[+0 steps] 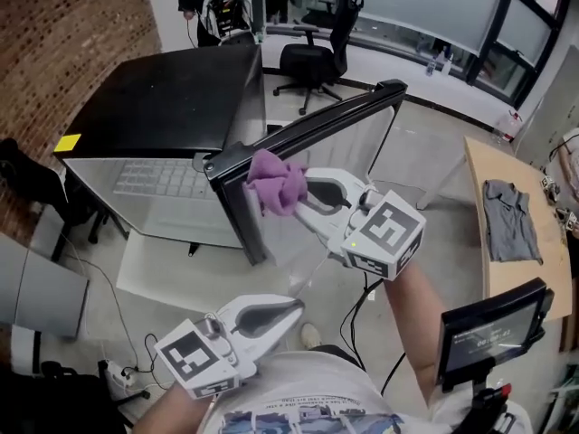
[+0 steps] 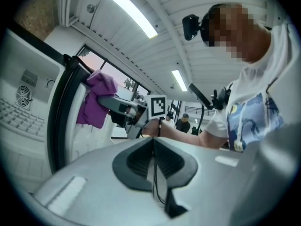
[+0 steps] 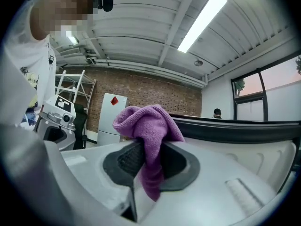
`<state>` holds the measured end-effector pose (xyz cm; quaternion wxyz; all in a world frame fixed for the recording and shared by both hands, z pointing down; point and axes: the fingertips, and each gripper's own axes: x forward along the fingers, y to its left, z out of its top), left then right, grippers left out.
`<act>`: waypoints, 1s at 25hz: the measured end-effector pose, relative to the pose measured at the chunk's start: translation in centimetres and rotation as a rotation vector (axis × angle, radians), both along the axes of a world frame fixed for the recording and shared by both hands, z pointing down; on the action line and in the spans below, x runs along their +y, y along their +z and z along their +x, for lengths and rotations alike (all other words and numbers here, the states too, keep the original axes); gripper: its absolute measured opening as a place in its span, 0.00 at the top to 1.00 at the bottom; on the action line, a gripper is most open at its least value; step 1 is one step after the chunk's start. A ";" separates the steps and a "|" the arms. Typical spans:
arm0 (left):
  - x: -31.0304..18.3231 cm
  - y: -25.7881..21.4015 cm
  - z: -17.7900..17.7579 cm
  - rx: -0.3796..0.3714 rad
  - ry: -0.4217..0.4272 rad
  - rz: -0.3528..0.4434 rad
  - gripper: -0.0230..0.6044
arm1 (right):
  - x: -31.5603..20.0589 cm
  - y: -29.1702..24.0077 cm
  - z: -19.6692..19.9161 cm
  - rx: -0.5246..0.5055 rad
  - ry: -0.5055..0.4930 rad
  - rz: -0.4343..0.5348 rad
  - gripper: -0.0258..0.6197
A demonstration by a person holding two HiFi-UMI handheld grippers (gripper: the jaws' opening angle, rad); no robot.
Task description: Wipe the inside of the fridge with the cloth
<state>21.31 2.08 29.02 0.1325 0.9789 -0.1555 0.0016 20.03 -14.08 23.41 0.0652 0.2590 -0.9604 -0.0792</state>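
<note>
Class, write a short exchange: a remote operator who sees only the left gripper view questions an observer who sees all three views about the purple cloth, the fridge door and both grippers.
Operator: I see the cloth by the fridge door. Is it clamped?
Observer: Yes. The right gripper view shows the right gripper with its jaws shut on the cloth, a tail trailing back between them.
Operator: Is it inside yet?
Observer: No. The head view shows it by the open fridge door's upper edge, outside the compartment.
Operator: Where is my left gripper?
Observer: In the head view the left gripper sits low near the person's shirt, apart from the fridge.
</note>
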 end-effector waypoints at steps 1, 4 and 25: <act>-0.2 0.1 0.4 -0.002 -0.010 -0.002 0.96 | -0.4 0.0 0.5 -0.006 -0.005 0.000 0.84; -0.6 0.5 2.1 -0.016 -0.036 -0.007 0.96 | -1.3 -0.2 2.4 -0.031 -0.014 -0.001 0.84; -2.4 1.0 9.0 -0.041 -0.090 -0.016 0.96 | -9.7 0.2 18.2 -0.042 0.218 -0.010 0.84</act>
